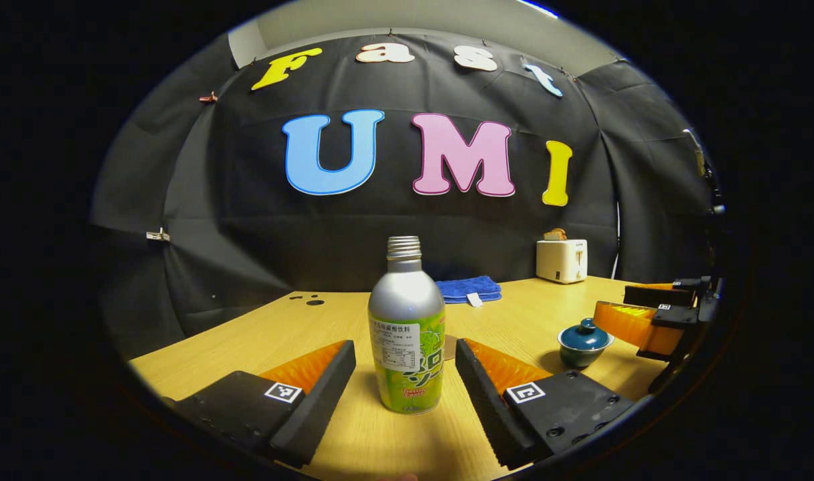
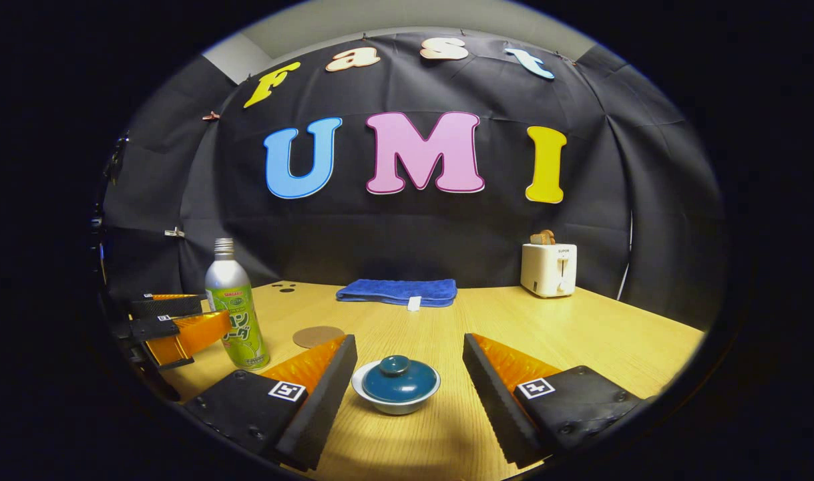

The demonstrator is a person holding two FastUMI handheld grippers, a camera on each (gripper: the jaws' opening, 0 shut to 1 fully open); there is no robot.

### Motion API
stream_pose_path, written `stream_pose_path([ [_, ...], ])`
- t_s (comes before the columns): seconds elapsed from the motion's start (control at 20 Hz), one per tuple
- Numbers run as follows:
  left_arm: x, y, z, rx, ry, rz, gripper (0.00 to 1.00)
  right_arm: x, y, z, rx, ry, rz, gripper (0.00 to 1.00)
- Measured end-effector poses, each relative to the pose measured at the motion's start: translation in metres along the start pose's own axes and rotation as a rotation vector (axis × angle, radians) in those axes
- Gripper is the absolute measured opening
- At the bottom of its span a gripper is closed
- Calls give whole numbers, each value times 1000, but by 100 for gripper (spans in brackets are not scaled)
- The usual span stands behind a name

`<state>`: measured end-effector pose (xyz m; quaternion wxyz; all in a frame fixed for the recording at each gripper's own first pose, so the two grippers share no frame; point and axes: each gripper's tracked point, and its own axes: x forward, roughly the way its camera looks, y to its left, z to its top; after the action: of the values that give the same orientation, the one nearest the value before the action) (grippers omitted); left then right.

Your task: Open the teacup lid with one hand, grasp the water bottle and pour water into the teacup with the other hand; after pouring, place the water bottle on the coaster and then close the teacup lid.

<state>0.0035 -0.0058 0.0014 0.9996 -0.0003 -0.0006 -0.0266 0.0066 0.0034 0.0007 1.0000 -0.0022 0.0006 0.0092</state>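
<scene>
A silver bottle (image 1: 407, 334) with a green label and no cap stands upright on the wooden table, between the fingers of my left gripper (image 1: 405, 364), which is open around it without touching. In the right gripper view the same bottle (image 2: 235, 307) stands at the left with the left gripper (image 2: 179, 321) beside it. A teacup with a dark teal lid (image 2: 396, 382) sits between the spread fingers of my open right gripper (image 2: 407, 374). That teacup (image 1: 583, 342) appears at the right of the left gripper view, next to the right gripper (image 1: 640, 314). A round brown coaster (image 2: 318, 336) lies behind the bottle.
A folded blue towel (image 2: 398, 292) lies at the table's back edge. A white toaster (image 2: 548, 268) with bread in it stands at the back right. Small dark holes (image 2: 286, 288) mark the table's far left corner.
</scene>
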Motion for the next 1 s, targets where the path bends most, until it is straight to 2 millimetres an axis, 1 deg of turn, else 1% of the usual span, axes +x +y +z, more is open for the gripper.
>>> stream_pose_path([
  [0.2,1,0,1,-5,-1,1,95,2,1,0,0,2,9,99],
  [0.3,0,0,1,-10,-1,2,95,4,5,-1,0,4,24,99],
  [0.45,1,0,0,-20,-1,6,95,10,10,-9,-11,48,47,99],
  [0.55,1,0,-1,-21,-1,8,95,15,14,-17,-29,101,67,99],
  [0.75,1,0,-1,-23,-2,8,95,29,12,-21,-46,135,66,98],
  [0.85,1,0,-1,-22,-2,8,95,34,9,-25,-46,151,57,92],
  [0.95,2,0,-1,-22,-2,8,95,39,10,-28,-45,172,61,89],
  [1.0,2,0,0,-23,-2,8,95,40,11,-30,-46,183,67,85],
])
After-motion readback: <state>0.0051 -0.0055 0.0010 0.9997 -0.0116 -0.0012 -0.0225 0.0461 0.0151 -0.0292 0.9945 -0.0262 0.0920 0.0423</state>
